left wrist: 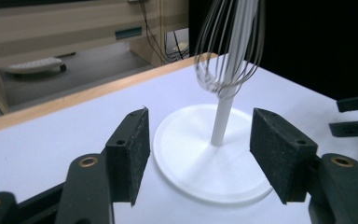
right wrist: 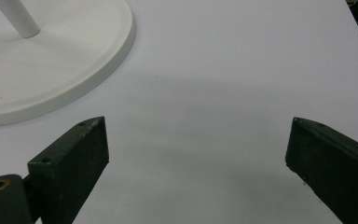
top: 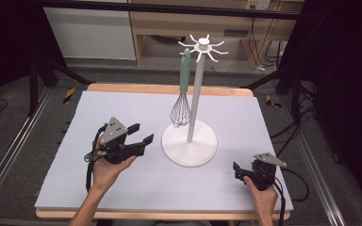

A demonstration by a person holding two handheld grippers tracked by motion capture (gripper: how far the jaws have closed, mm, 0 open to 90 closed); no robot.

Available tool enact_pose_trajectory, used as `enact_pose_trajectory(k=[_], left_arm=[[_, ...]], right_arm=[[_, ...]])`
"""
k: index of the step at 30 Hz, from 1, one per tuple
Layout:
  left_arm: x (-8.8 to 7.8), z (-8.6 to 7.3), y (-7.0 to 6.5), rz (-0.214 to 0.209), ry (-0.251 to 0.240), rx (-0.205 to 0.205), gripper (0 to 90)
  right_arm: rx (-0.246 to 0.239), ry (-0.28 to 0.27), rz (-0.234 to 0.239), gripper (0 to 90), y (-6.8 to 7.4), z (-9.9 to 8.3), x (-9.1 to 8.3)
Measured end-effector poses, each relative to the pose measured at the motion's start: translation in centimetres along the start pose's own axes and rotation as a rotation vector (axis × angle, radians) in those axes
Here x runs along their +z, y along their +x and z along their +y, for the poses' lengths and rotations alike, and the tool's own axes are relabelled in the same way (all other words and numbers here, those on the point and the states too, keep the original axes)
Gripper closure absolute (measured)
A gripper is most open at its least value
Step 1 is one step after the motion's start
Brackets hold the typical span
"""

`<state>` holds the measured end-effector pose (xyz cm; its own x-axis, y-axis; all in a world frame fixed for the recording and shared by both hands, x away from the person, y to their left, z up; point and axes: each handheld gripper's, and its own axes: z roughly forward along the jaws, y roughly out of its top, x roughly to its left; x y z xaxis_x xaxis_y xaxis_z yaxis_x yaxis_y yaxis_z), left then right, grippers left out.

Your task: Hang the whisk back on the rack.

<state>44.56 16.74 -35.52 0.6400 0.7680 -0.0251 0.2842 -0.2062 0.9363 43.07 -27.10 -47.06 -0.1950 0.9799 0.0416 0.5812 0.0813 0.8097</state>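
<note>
Steel-wire whisk (top: 182,94), mint handle, hangs on white stand (top: 191,141) | left gripper (top: 140,133) jaws wide, empty

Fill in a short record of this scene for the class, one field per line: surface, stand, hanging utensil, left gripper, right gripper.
surface: pale mat on a wooden table
stand: white stand, round base, upright pole, hooks at the top
hanging utensil: whisk with a green handle, hanging from a hook beside the pole, wires clear of the base
left gripper: left gripper open, nothing between the jaws, pointed at the stand's base
right gripper: right gripper open, holding nothing, low over the mat to the right of the stand
</note>
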Motion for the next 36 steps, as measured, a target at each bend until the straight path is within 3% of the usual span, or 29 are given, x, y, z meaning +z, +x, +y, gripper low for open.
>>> enact_pose_trajectory(k=[11, 15, 22, 25, 36], left_arm=[[-1.8, -6.0, 3.5, 0.082, 0.082, -0.069, 35.9], [-2.7, -7.2, 4.8, 0.114, 0.098, -0.097, 35.9], [-3.6, -9.2, 6.3, 0.156, 0.14, -0.102, 35.6], [-4.1, -10.0, 7.3, 0.179, 0.156, -0.122, 35.0], [-4.9, -12.8, 10.4, 0.293, 0.219, -0.164, 34.9]], right_arm=[[0.001, 0.001, -0.006, 6.4, 0.0, -0.2, -0.1], [0.002, 0.001, -0.008, 6.4, 0.0, -0.2, -0.1], [0.015, 0.003, -0.018, 6.3, -0.1, -0.3, -0.2], [0.014, 0.002, -0.021, 6.2, -0.1, -0.3, -0.2], [0.001, 0.005, -0.026, 6.2, -0.1, -0.3, -0.1]])
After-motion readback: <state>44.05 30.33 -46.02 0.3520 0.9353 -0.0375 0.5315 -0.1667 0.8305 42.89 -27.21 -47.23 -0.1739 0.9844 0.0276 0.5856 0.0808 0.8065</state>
